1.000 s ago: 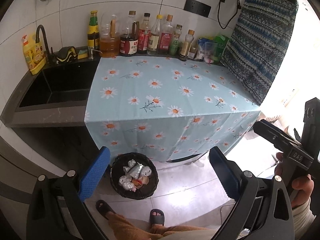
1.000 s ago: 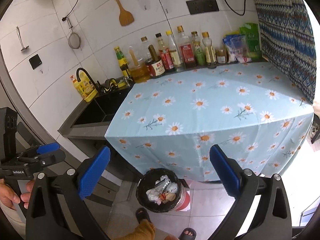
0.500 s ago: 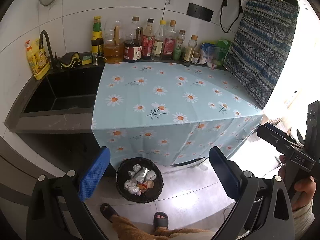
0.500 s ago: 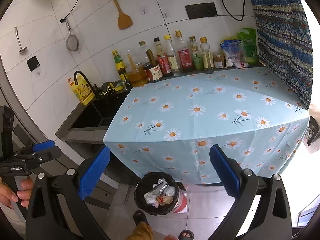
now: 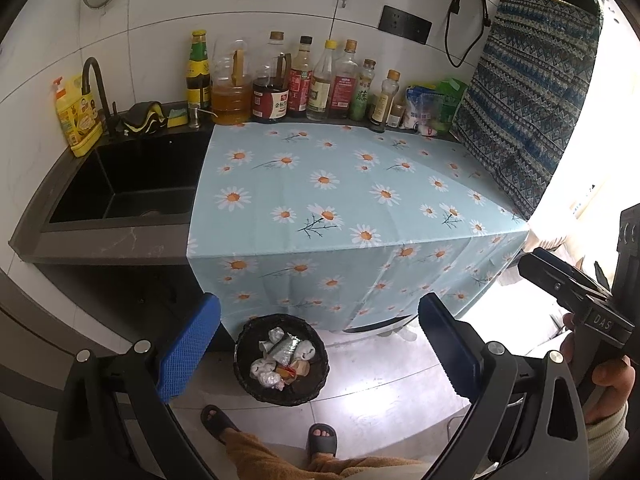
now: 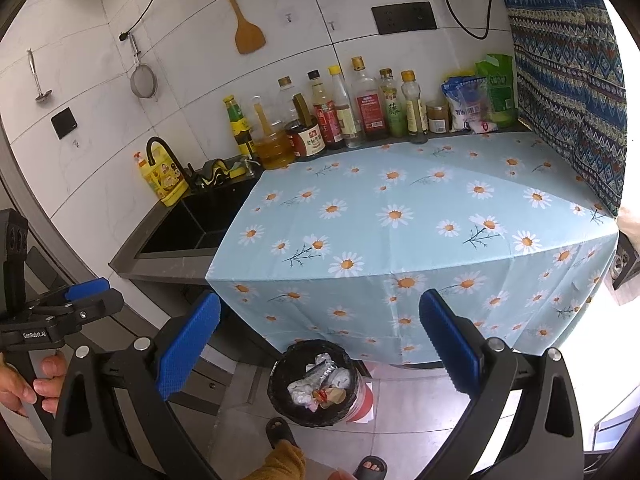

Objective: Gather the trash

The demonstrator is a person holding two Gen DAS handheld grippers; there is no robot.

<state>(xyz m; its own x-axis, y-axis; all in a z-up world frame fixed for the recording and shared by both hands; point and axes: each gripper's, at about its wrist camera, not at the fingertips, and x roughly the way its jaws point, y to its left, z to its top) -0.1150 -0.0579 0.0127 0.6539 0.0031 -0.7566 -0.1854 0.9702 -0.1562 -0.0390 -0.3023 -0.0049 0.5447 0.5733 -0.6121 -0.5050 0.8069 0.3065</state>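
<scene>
Daisy cloth covered the counter and hung over its front edge. Left of it lay the black sink, with a black tap and a yellow soap bottle at its far corner. A patterned curtain hung at the right end. Bottles stood in a row along the tiled wall, packets beside them.

Bin sat on the floor just in front of the hanging cloth — dark, round, holding trash: crumpled white paper, foil, some orange scraps. Two sandalled feet stood near it.

Left gripper was held above the bin, jaws wide, nothing between the blue pads. Right gripper likewise — jaws wide and empty, bin below and between its fingers.
</scene>
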